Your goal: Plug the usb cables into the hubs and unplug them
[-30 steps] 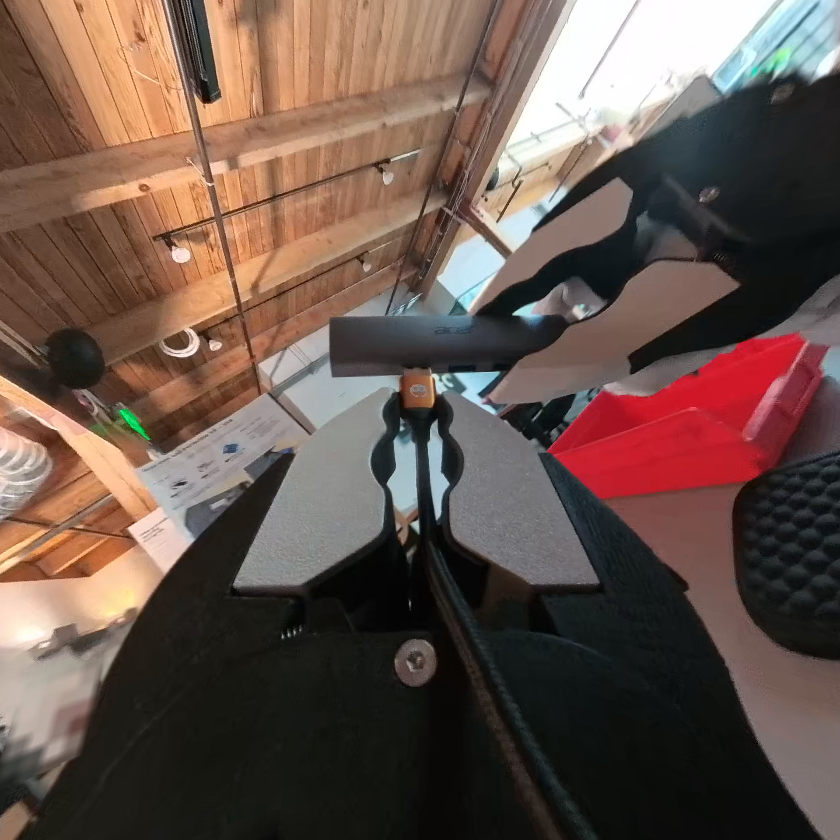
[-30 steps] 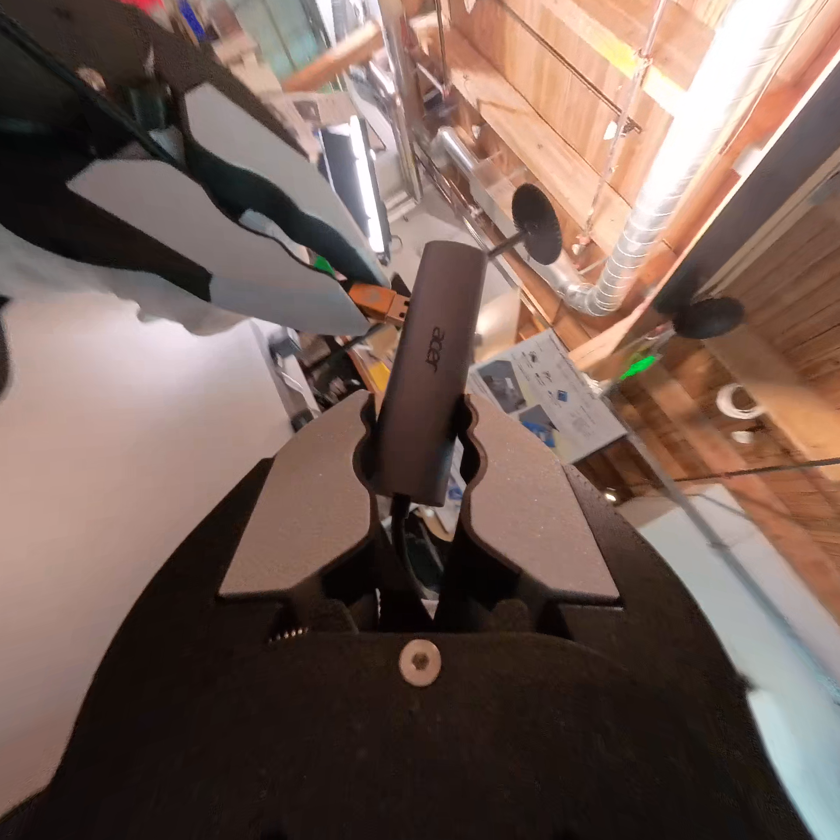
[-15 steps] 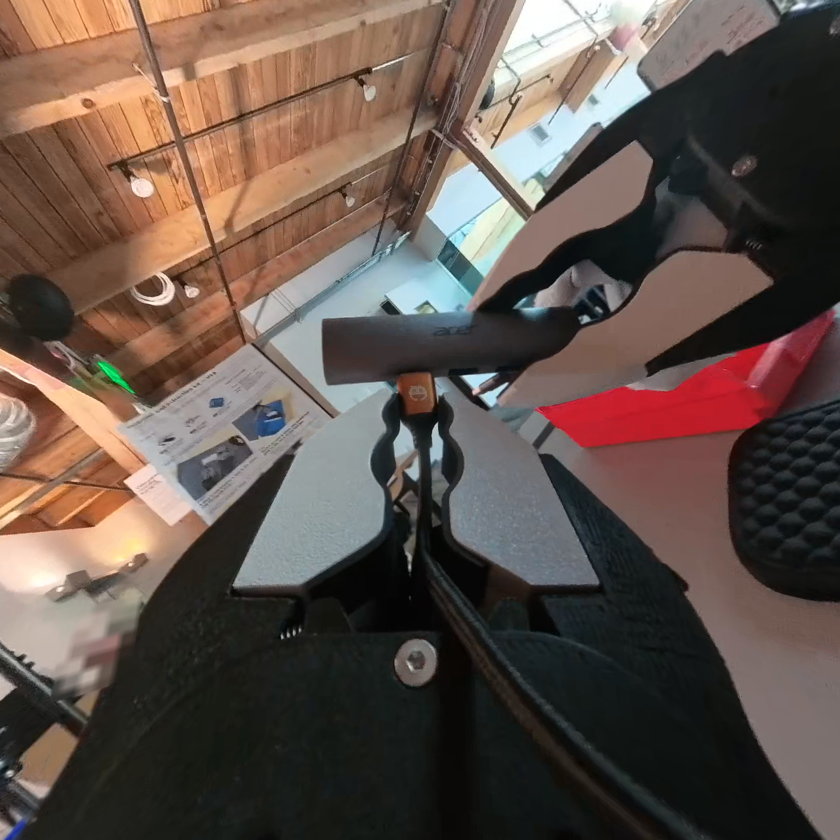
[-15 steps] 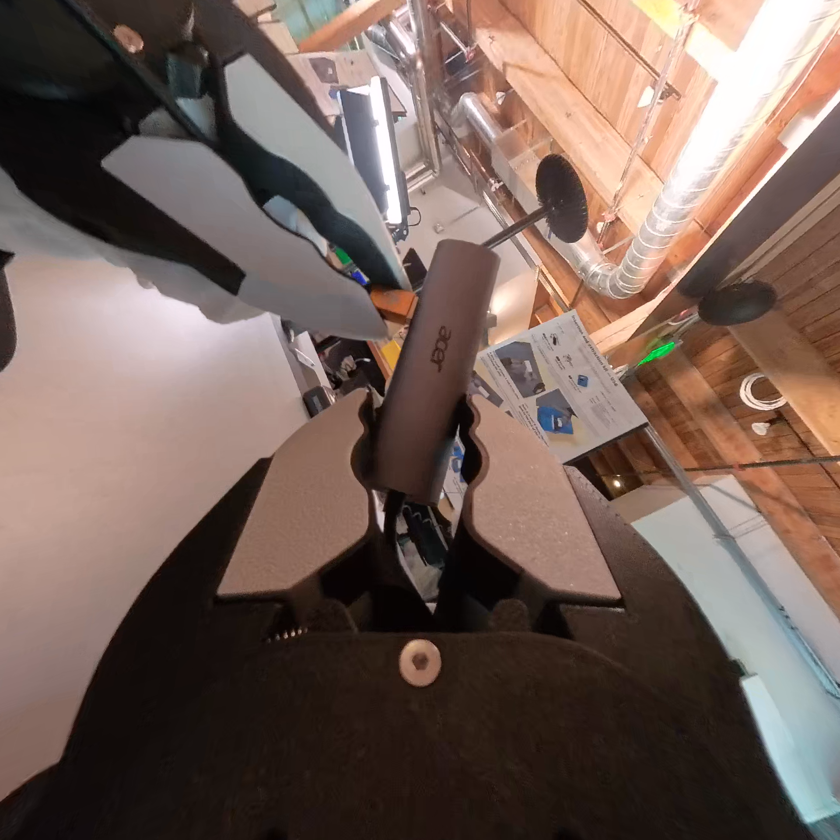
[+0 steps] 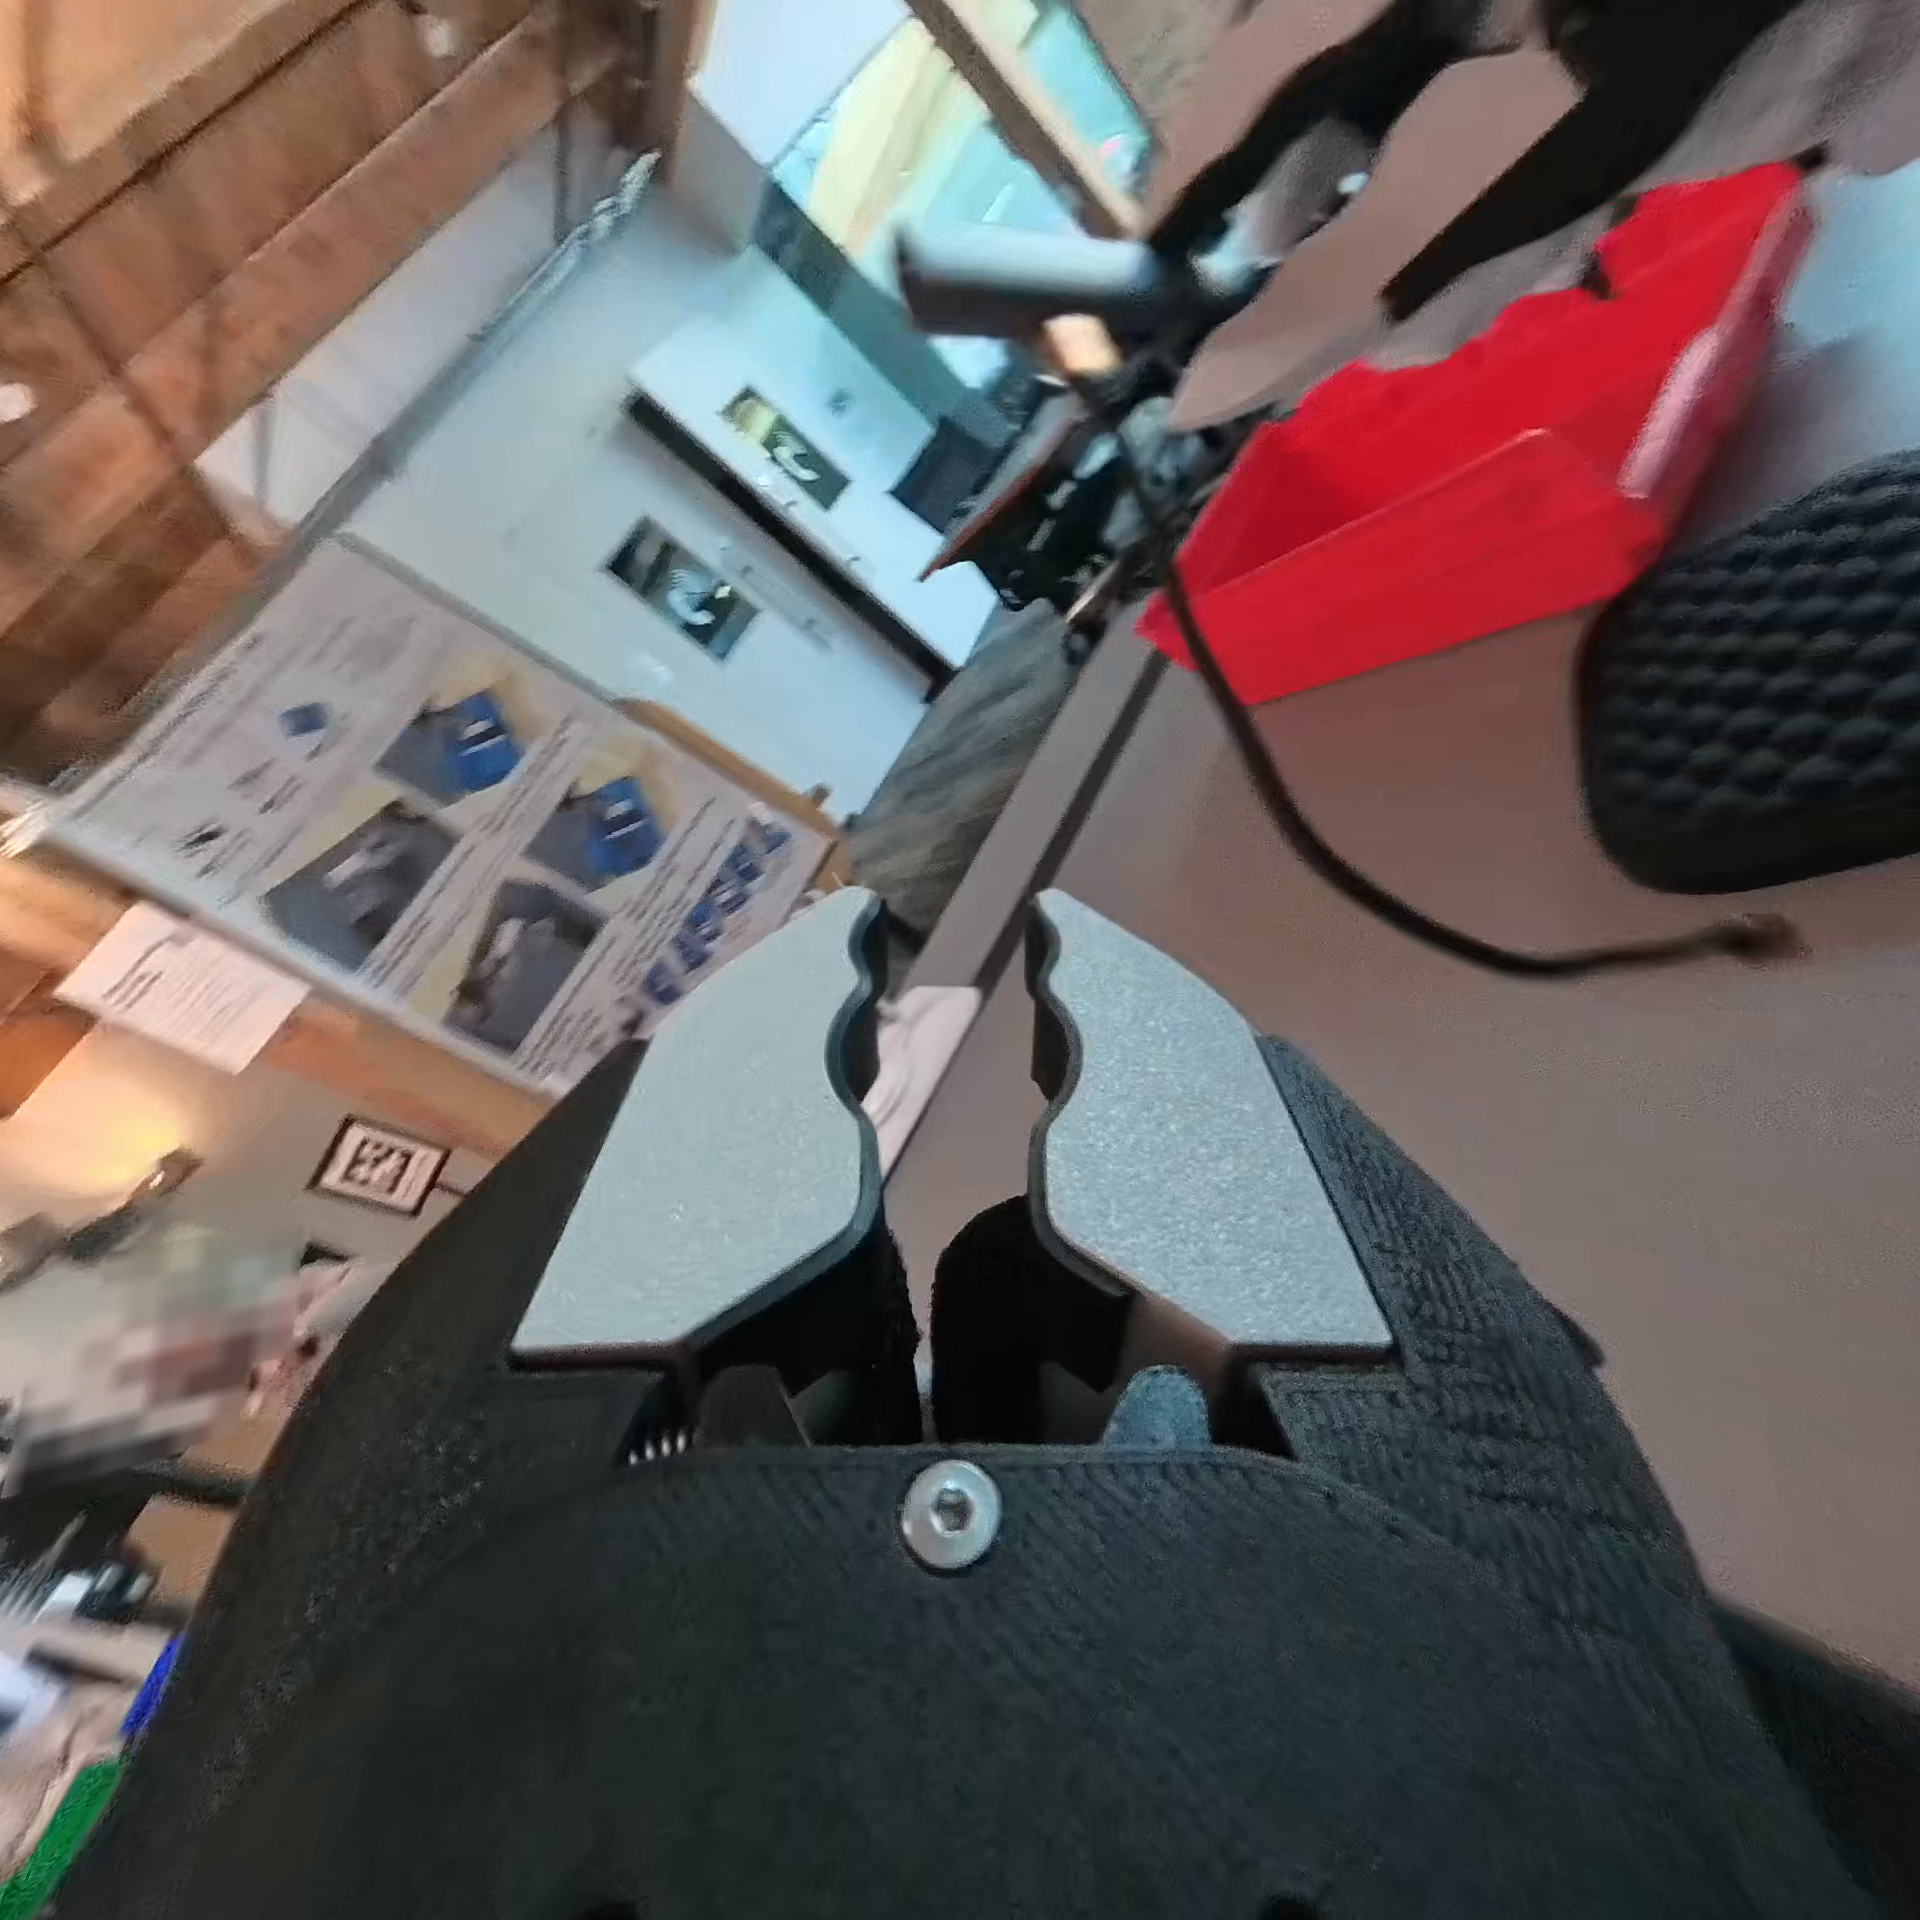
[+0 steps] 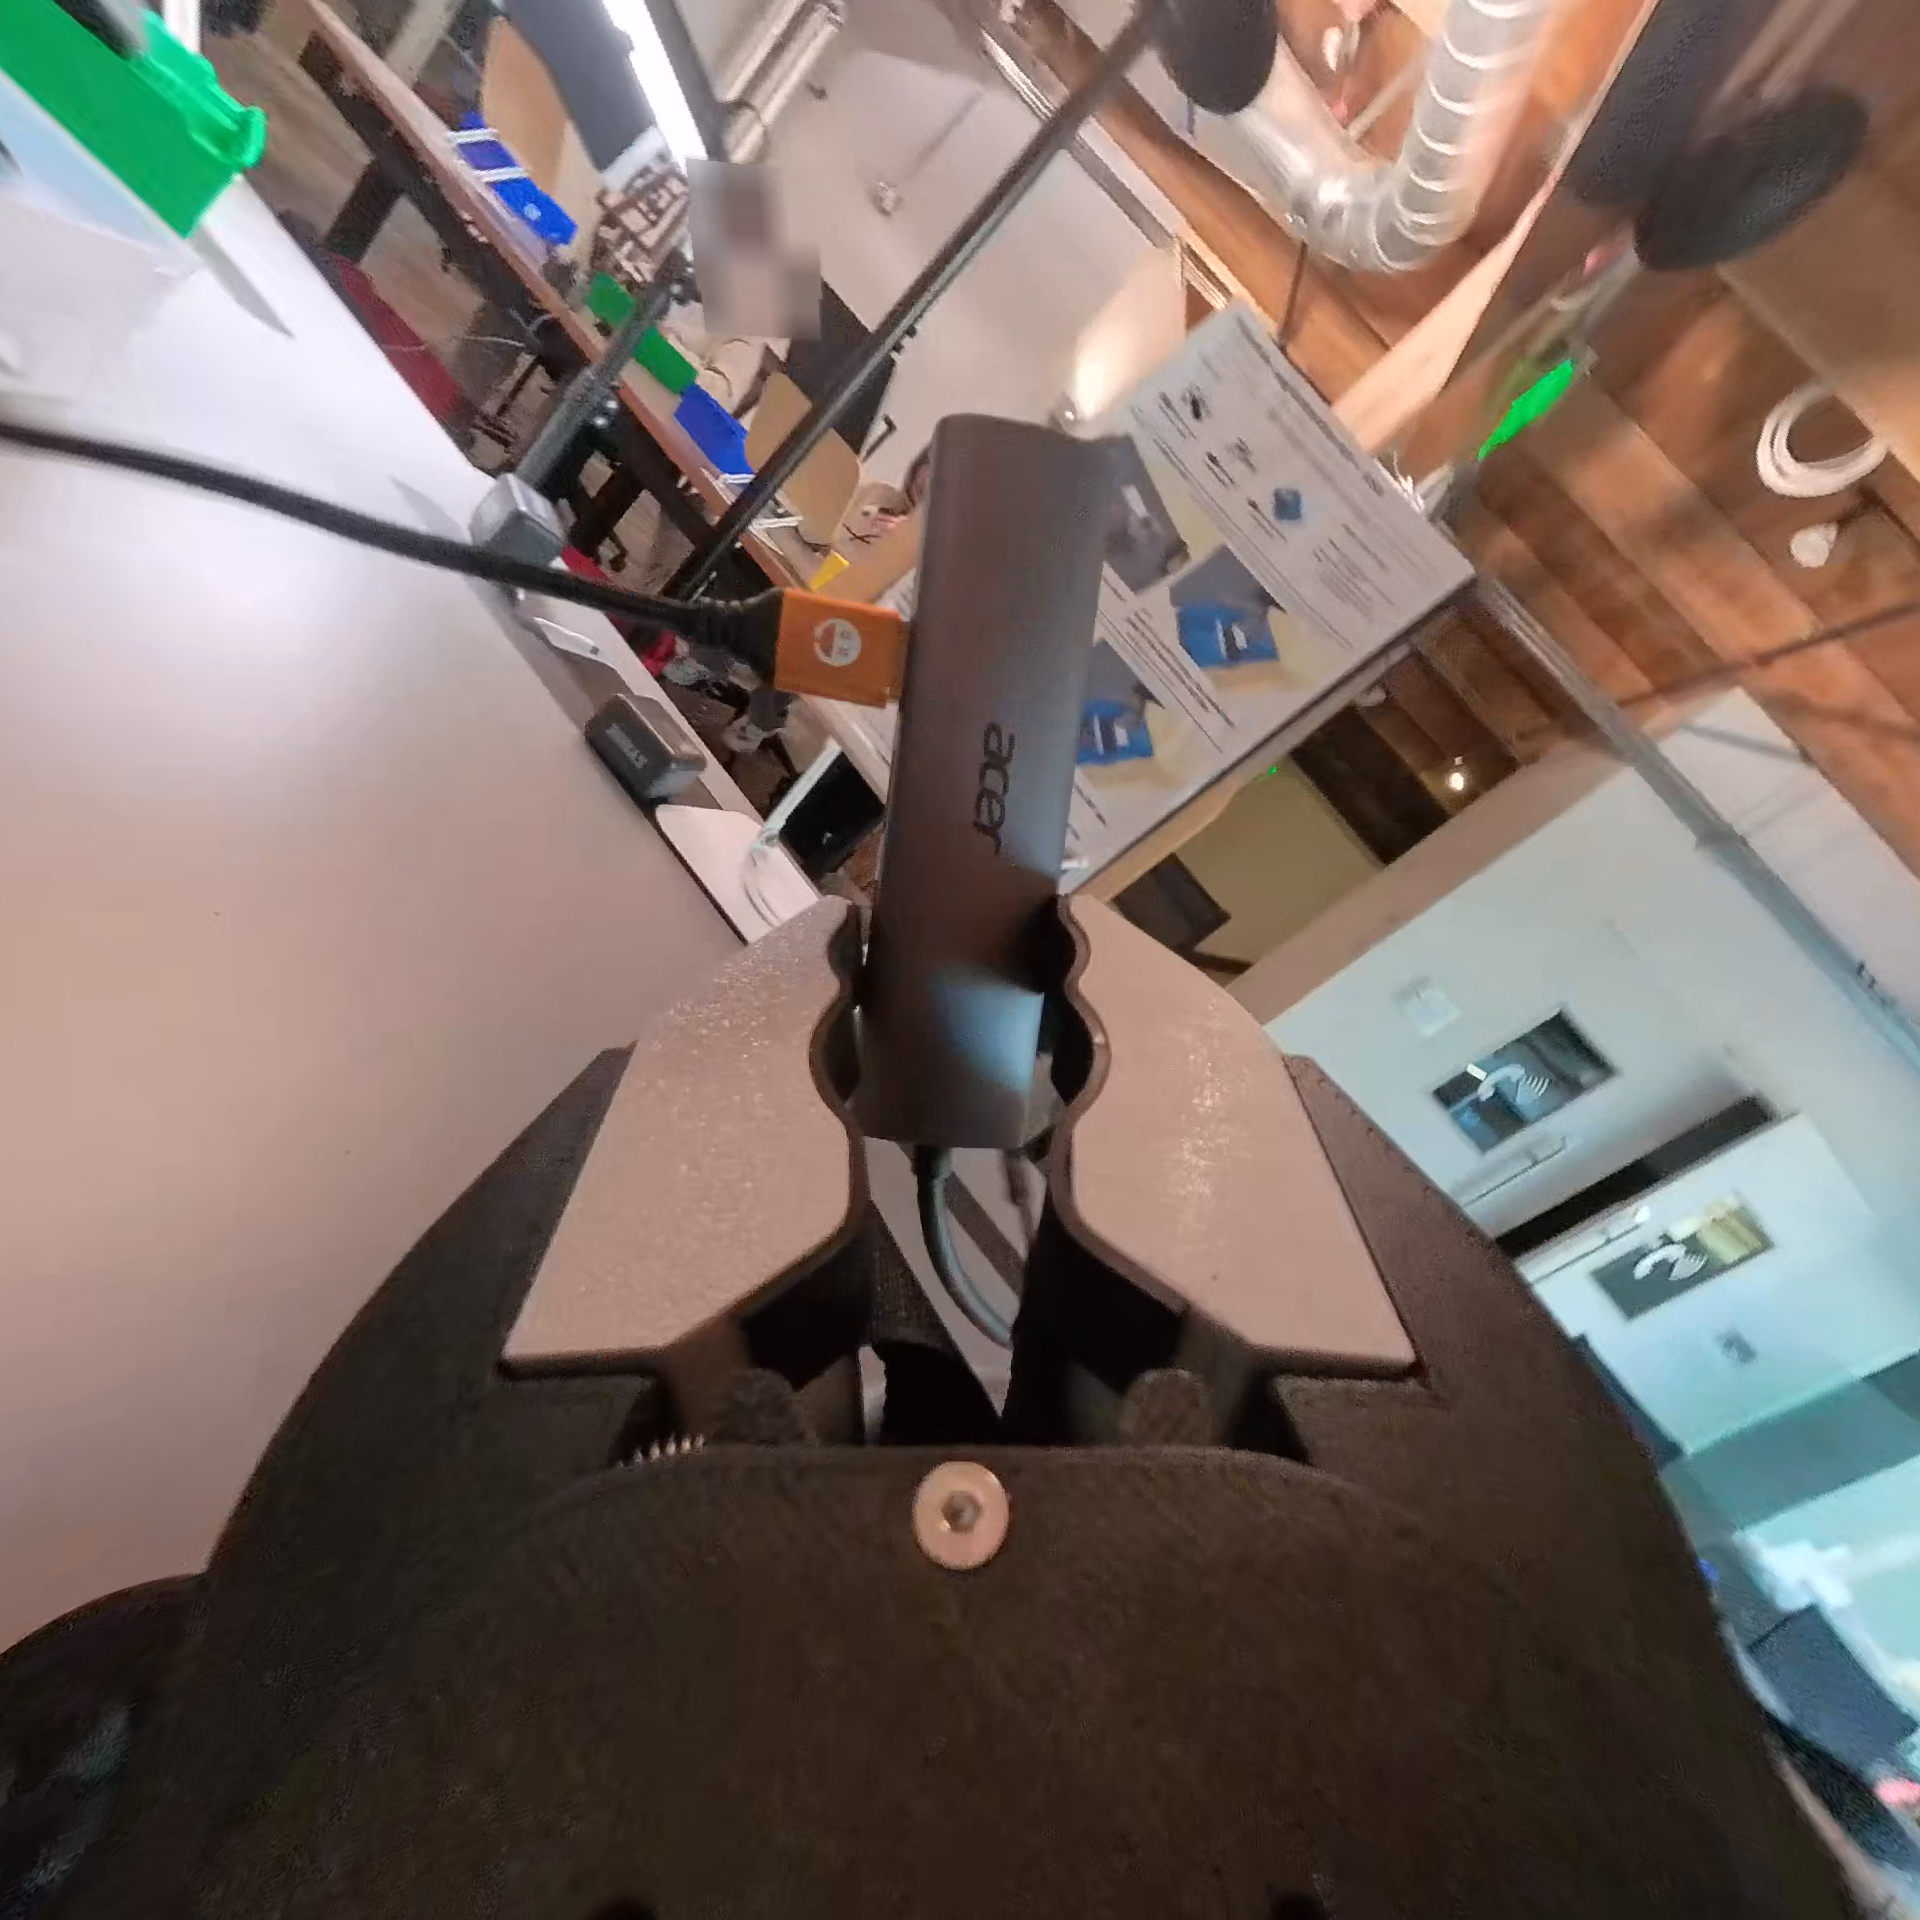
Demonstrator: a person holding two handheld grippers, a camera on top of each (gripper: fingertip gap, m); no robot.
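My right gripper (image 6: 961, 935) is shut on the lower end of a dark grey USB hub (image 6: 997, 707) and holds it upright above the table. An orange USB plug (image 6: 840, 646) sits in the hub's left side, and its black braided cable (image 6: 312, 509) runs off to the left. My left gripper (image 5: 951, 925) is open and empty, low over the table and well back from the hub. In the left wrist view the hub (image 5: 1023, 281) and plug (image 5: 1075, 343) show blurred at the top, with the cable (image 5: 1288, 821) hanging down to the table.
A red bin (image 5: 1455, 520) and a black textured pad (image 5: 1766, 707) stand on the table (image 5: 1351, 1091) to the right. A green bin (image 6: 125, 125) stands at the far left, and a small grey device (image 6: 639, 746) lies near the table's edge. One gripper's finger ends stand about 20 cm off the other's.
My left gripper has let go of the orange plug, opened and pulled back down toward the table. The plug stays in the hub. The right gripper still holds the hub.
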